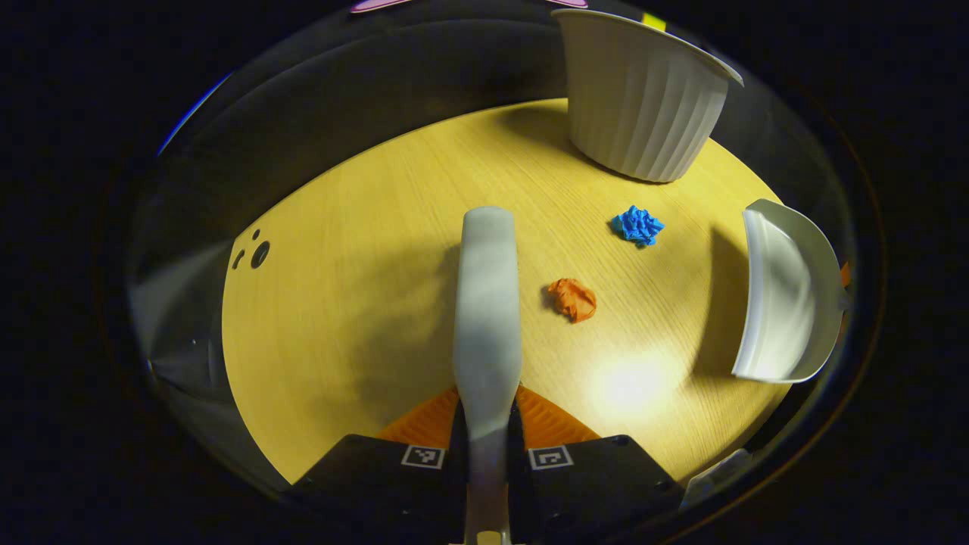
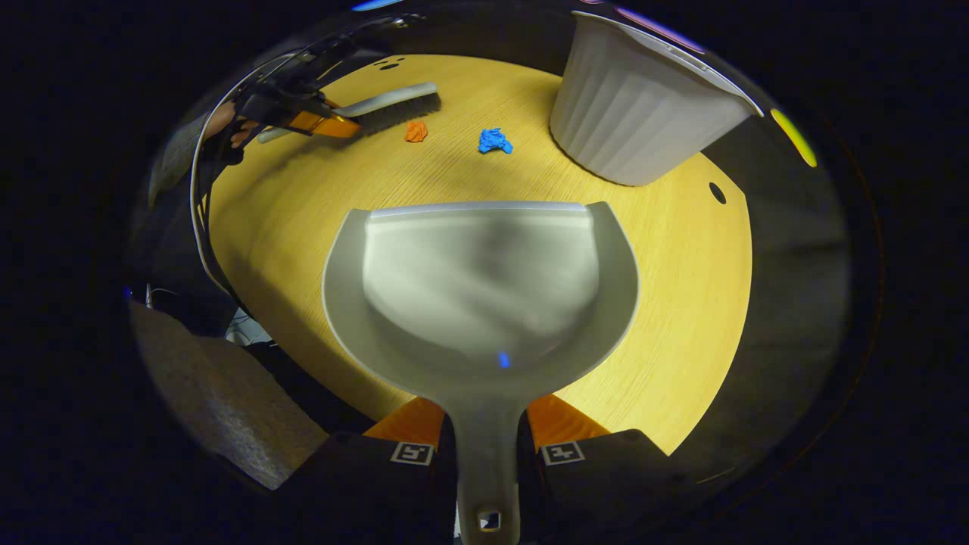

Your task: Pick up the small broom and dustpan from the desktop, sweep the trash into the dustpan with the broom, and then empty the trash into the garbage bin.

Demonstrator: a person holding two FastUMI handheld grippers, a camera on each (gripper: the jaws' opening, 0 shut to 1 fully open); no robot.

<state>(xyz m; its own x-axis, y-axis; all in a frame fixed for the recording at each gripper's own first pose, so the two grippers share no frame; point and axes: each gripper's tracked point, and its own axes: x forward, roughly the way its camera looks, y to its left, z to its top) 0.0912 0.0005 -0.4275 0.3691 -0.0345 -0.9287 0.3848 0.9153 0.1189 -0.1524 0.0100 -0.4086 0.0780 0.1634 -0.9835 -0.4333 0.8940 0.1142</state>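
Broom point(image 1: 487, 303), pale-backed, clamped in left tool point(image 1: 487, 424); pale scoop-shaped dustpan point(image 2: 481, 288) clamped in right tool point(image 2: 487, 443).

1. Right claw point(image 2: 488, 454) grips the dustpan point(image 2: 484, 288) handle above the desk point(image 2: 681, 303)
2. Left claw point(image 2: 318, 121) holds the broom point(image 2: 394, 110) beside orange scrap point(image 2: 415, 132)
3. Blue scrap point(image 2: 494, 141) near white bin point(image 2: 643, 113)
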